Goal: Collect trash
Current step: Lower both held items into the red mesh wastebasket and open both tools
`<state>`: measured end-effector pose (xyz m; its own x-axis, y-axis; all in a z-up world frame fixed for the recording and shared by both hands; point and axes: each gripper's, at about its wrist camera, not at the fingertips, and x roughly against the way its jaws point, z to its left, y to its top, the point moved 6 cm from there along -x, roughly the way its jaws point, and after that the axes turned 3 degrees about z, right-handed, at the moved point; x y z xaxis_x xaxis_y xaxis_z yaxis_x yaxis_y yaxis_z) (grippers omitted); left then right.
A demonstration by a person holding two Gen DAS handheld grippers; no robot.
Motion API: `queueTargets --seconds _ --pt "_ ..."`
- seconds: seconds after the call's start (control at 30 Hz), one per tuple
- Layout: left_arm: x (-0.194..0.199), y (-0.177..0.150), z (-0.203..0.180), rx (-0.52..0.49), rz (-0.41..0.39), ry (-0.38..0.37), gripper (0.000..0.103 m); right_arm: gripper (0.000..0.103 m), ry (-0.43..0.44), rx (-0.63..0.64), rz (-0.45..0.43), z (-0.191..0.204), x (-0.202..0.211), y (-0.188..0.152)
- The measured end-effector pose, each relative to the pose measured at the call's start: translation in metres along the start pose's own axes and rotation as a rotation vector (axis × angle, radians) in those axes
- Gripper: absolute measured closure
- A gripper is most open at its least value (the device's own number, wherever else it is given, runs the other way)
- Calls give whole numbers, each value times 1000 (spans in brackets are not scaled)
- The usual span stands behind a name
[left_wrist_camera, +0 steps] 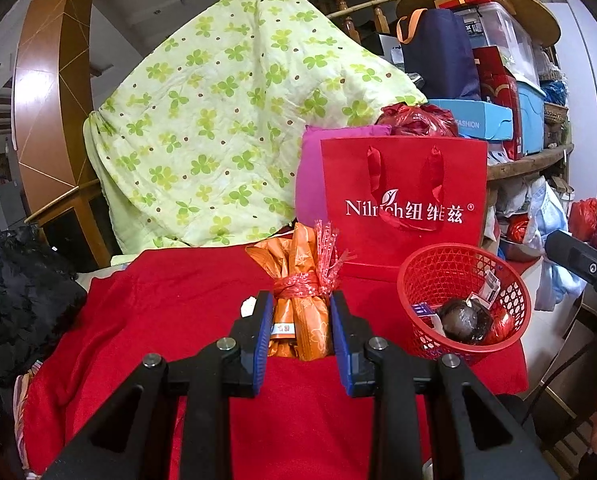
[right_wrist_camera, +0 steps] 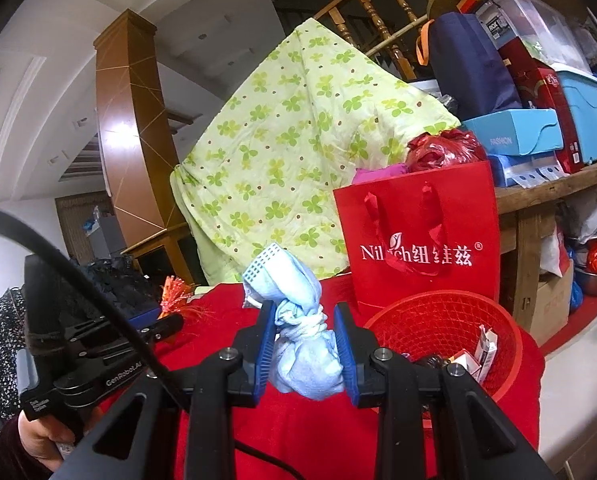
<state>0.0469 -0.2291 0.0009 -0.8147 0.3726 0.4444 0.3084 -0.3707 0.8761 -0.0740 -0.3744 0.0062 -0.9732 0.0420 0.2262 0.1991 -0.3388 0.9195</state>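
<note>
Left wrist view showed the left claw (left_wrist_camera: 301, 320) clamped on a crumpled orange wrapper bundle tied with red plastic string (left_wrist_camera: 303, 300), held just above the red cloth-covered surface (left_wrist_camera: 170, 304). In the right wrist view the right claw (right_wrist_camera: 306, 340) was closed on a knotted pale blue cloth bundle (right_wrist_camera: 304, 344), also lifted clear of the surface. Just to the right of both stood the round red plastic mesh basket (left_wrist_camera: 464, 300), which already held a dark round lump, something red and shiny, and a few small cardboard packets. So the job looked partly done: some trash was in the basket, 2 pieces were gripped but not yet dropped in, and both needed carrying right and over its rim. No other loose trash was clear on the cloth.

Behind the basket a red paper gift bag with white lettering (left_wrist_camera: 404, 196) stood upright. Farther back a green clover-print quilt (left_wrist_camera: 234, 120) hung over a wooden stair railing, and cluttered shelves of boxes filled the right side of the room.
</note>
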Motion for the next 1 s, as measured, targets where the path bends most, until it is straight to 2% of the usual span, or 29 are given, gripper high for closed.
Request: queueTargets --seconds 0.5,1.0 --pt "-11 -8 -12 -5 33 -31 73 72 -21 -45 7 -17 0 -6" --pt "-30 -14 -32 -24 74 -63 73 72 -65 -115 26 -53 -8 -15"
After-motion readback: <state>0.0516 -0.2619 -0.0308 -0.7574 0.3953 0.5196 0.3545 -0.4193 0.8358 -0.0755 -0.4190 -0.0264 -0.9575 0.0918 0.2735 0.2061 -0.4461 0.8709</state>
